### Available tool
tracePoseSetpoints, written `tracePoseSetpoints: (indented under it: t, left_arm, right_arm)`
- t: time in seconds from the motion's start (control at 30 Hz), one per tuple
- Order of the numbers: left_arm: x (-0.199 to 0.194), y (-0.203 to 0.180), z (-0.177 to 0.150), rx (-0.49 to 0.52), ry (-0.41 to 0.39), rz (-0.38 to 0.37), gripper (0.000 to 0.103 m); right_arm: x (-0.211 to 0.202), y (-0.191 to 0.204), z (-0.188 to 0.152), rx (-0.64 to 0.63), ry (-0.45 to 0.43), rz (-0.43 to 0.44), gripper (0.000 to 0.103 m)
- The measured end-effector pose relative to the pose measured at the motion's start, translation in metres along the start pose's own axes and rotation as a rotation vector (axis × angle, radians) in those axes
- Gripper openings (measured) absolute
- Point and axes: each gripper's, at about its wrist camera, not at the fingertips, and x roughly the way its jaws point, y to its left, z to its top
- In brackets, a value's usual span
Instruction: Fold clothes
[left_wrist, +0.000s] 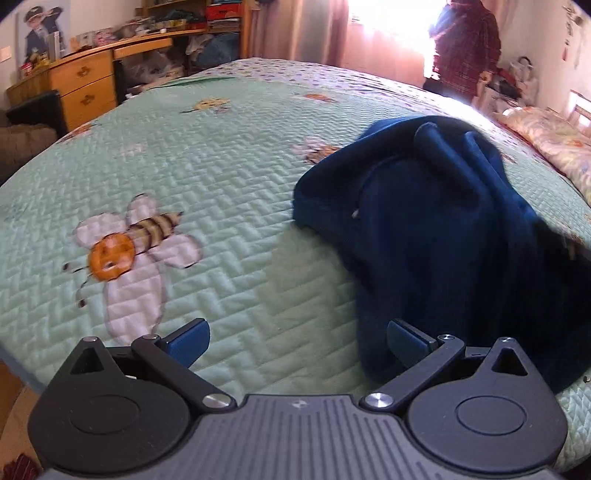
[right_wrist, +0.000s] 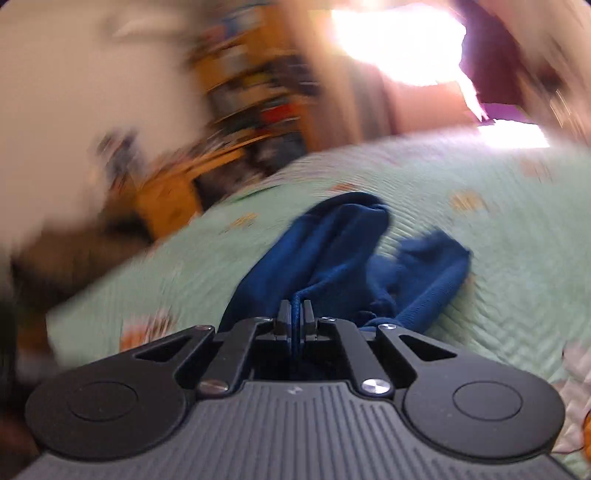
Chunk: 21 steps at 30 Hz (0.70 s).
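Our right gripper (right_wrist: 295, 314) jaws pinched tight on a fold of one blue garment (right_wrist: 332, 251), our left gripper (left_wrist: 297, 341) jaws spread wide and empty beside it, garment heaped on one green quilted bed (left_wrist: 221, 155), one bee patch (left_wrist: 129, 243) near us.

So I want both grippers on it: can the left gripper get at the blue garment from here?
Probably yes: the left gripper is open, the blue garment lies just beyond its right finger, nothing between.
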Motion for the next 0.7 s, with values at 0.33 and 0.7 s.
tracePoseSetpoints:
  t: [0.33, 0.7]
  left_arm:
    - [-0.017, 0.012, -0.004, -0.036, -0.020, -0.014, 0.102]
    - [-0.017, 0.009, -0.004, -0.029, -0.020, -0.020, 0.102]
  right_arm:
    - [-0.068, -0.001, -0.001, 0.111, -0.124, -0.109, 0.032]
    - [0.047, -0.176, -0.032, 0.962, 0.093, 0.177, 0.037]
